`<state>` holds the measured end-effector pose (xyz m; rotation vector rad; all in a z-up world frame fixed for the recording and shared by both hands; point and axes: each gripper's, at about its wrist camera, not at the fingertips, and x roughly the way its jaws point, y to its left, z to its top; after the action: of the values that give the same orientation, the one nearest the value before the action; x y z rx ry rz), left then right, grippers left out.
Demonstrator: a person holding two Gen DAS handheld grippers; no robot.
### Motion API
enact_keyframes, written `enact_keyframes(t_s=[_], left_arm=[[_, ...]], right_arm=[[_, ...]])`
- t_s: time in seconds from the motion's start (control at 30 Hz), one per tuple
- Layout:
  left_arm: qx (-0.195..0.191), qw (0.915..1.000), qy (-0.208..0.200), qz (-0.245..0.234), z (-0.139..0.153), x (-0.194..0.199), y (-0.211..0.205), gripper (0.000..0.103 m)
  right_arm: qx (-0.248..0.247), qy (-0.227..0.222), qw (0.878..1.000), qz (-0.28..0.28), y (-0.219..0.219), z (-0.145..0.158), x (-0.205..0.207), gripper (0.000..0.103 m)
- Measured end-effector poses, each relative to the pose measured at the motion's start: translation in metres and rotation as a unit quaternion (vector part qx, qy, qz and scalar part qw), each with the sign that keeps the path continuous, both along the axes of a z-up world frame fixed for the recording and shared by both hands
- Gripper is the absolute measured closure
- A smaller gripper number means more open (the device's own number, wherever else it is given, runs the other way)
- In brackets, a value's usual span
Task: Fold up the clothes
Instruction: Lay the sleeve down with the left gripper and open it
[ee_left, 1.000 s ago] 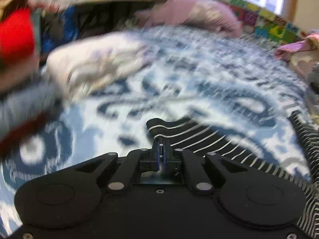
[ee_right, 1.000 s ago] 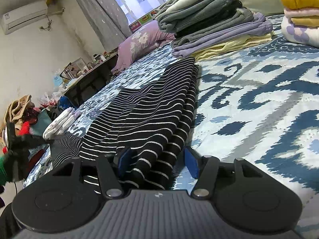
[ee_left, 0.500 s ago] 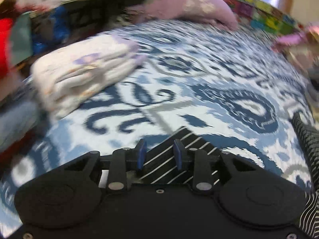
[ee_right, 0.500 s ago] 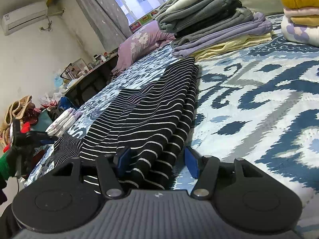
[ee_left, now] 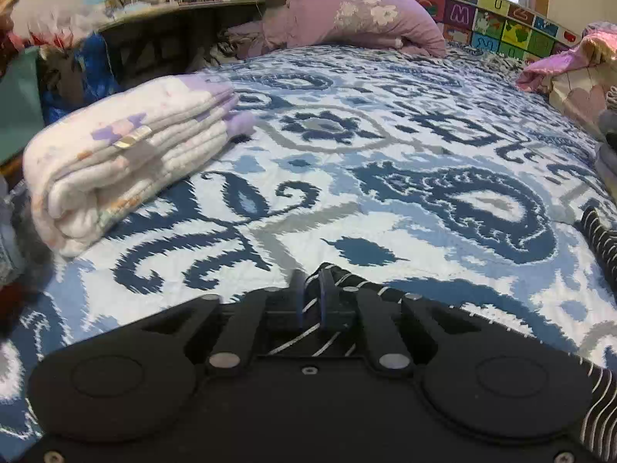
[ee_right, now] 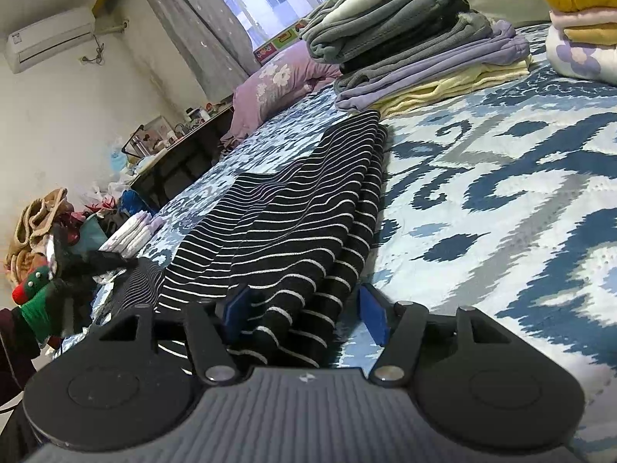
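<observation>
The striped shirt (ee_right: 308, 208) lies stretched out long on the patterned bedspread (ee_right: 501, 177), black with thin white lines, its far end reaching nearly to the stack of folded clothes (ee_right: 416, 38) by the window. The right gripper (ee_right: 304, 316) sits low at the near end of the shirt, jaws spread wide, and a bunched fold of striped cloth lies between the two blue pads (ee_right: 372, 318) without being squeezed. Over on the other side, the left gripper (ee_left: 310, 297) has its fingers drawn in close, and a corner of the same striped cloth (ee_left: 347, 281) is pinched in the narrow gap between them, the fabric running back under the gripper body. Just left of it, on the bedspread (ee_left: 385, 154), rests a folded white blanket (ee_left: 127, 158) with pale purple patches. A purple pillow (ee_left: 358, 15) lies at the far edge of the bed. In the right wrist view a green and red sleeve (ee_right: 34, 301) shows at the left border.
</observation>
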<state>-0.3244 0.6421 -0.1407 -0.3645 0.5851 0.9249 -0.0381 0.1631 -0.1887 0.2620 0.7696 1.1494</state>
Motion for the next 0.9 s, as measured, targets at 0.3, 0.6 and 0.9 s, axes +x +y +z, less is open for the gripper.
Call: enact_keyframes(t_s=[0.3,0.6,0.9], left_arm=[[-0.006,0.9994,0.002,-0.035,0.024,-0.008,-0.046,0.086],[-0.035,0.9952,0.056,-0.073,0.027,0.031,-0.096,0.059],[-0.048,0.9862,-0.049,-0.151,0.064,0.079,-0.204,0.069]], right_arm=[[-0.002,-0.002,1.0,0.0,0.0,0.0,0.0,0.041],[0.008,0.009,1.0,-0.002,-0.003,0.0,0.003,0.041],[0.017,0.012,1.0,-0.013,-0.01,0.0,0.002,0.046]])
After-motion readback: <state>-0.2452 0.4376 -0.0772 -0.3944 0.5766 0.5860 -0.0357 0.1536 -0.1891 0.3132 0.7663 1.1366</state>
